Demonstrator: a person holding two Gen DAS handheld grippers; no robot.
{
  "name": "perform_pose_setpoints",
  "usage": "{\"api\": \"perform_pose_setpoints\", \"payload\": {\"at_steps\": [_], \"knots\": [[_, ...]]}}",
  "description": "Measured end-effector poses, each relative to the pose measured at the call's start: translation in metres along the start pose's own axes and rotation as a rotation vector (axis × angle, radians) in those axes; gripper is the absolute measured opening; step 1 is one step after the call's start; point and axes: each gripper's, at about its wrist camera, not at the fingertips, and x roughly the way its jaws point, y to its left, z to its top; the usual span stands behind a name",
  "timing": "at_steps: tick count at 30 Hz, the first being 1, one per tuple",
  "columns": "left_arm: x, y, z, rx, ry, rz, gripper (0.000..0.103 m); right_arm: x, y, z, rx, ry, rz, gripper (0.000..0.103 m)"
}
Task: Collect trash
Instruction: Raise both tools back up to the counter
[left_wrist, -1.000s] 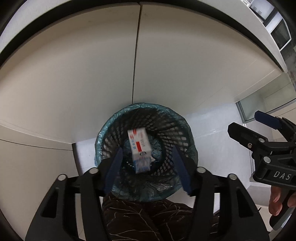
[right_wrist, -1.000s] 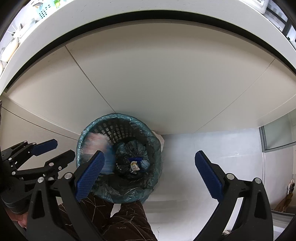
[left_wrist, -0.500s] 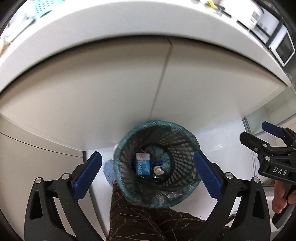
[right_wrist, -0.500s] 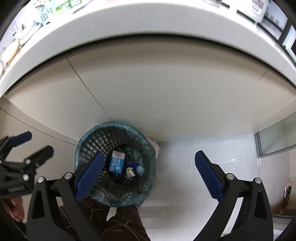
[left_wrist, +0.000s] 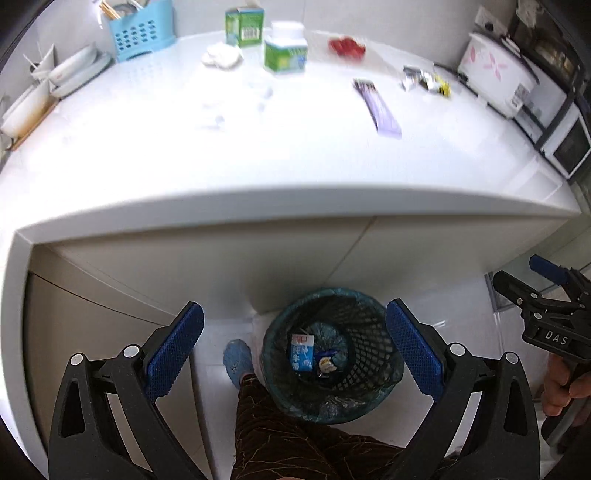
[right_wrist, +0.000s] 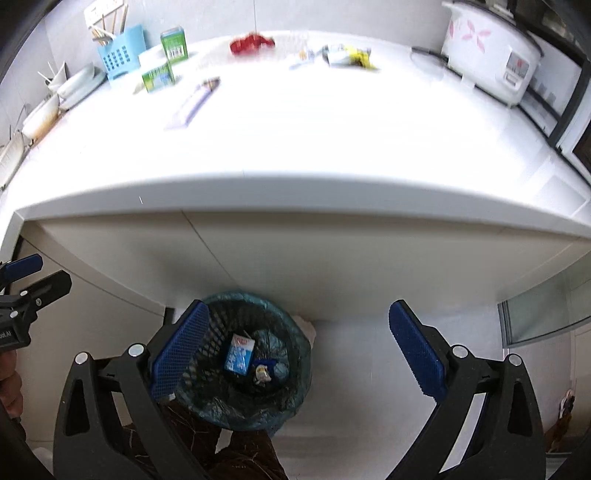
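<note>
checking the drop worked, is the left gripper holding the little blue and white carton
No, the blue and white carton lies inside the trash basket, and the left gripper stands wide open with nothing between its pads.

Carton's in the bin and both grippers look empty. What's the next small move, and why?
Probably bring the left gripper up over the counter toward the purple wrapper. The milk carton already lies inside the bin, both the left and the right gripper are open with nothing between their pads, and loose wrappers are still on the counter.

Left claw (left_wrist: 294, 349) gaping, right claw (right_wrist: 299, 347) apparently likewise
</note>
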Motion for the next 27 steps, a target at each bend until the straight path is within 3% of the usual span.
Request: {"api": "perform_pose_setpoints", "payload": {"at_steps": [14,27], "knots": [[-0.046,0.015,0.062,-0.003,-0.087,0.027,0.097,-0.041,0.016,0.065,-0.006,-0.107,0.010,0.094],[-0.051,0.040,0.136,-0.008,-0.135,0.036,0.096,-0.044,0.056,0.129,-0.032,-0.145,0.030,0.094]]}}
